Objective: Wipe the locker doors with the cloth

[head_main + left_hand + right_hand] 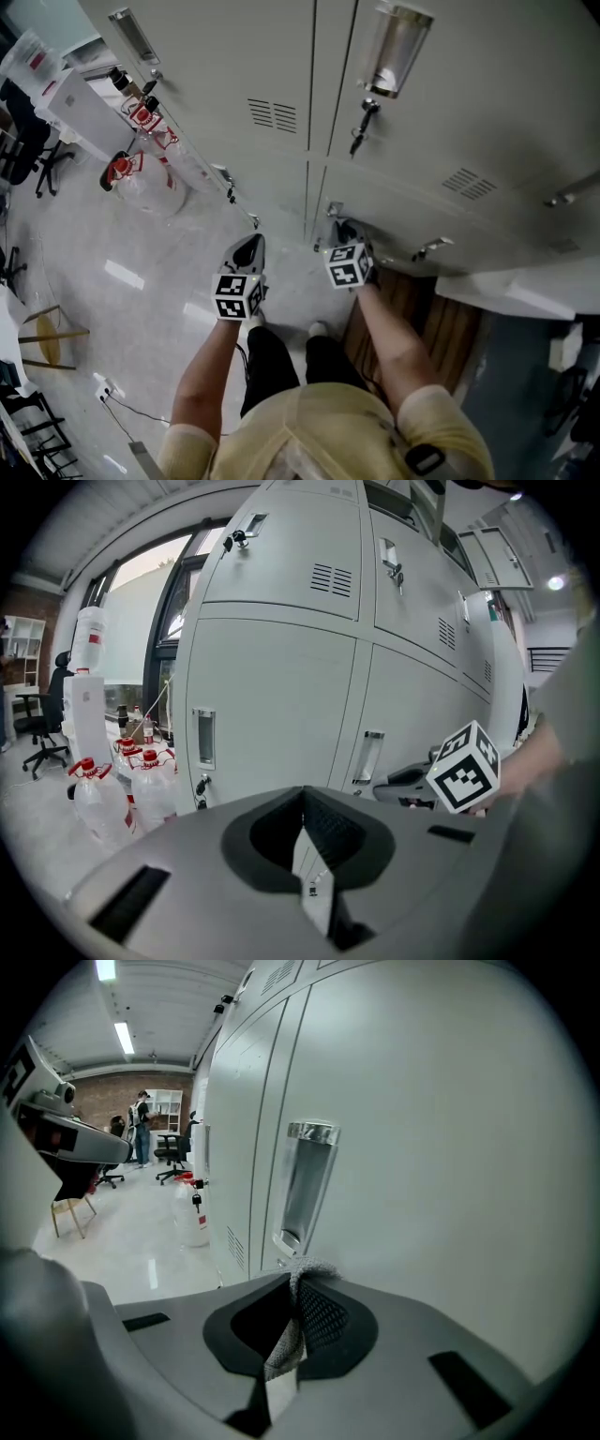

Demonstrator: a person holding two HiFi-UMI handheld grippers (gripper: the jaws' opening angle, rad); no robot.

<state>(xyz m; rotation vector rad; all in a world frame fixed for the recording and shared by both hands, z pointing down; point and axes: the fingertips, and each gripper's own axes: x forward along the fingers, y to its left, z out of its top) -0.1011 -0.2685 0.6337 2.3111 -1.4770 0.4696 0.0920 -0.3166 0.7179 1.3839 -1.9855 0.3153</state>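
The cloth is a grey knit strip pinched in your right gripper. The jaws are closed on it, and a small tuft pokes out above their tips. In the right gripper view that tuft sits just below the recessed metal handle of a pale grey locker door. The angle doesn't show whether the cloth actually touches the door. In the head view your right gripper is held low against the bank of lockers, and the cloth there is too small to pick out.

Your left gripper has its jaws closed together with nothing between them. It points at the lower doors from a little way off. In the head view the left gripper is just beside the right one, on the near side of the seam between two doors. From the left gripper view you can see the right gripper's marker cube at the right.

A key hangs from the lock of an upper door. Clear water bottles with red caps stand on the glossy floor at the left end of the lockers. A wooden stool stands further out.
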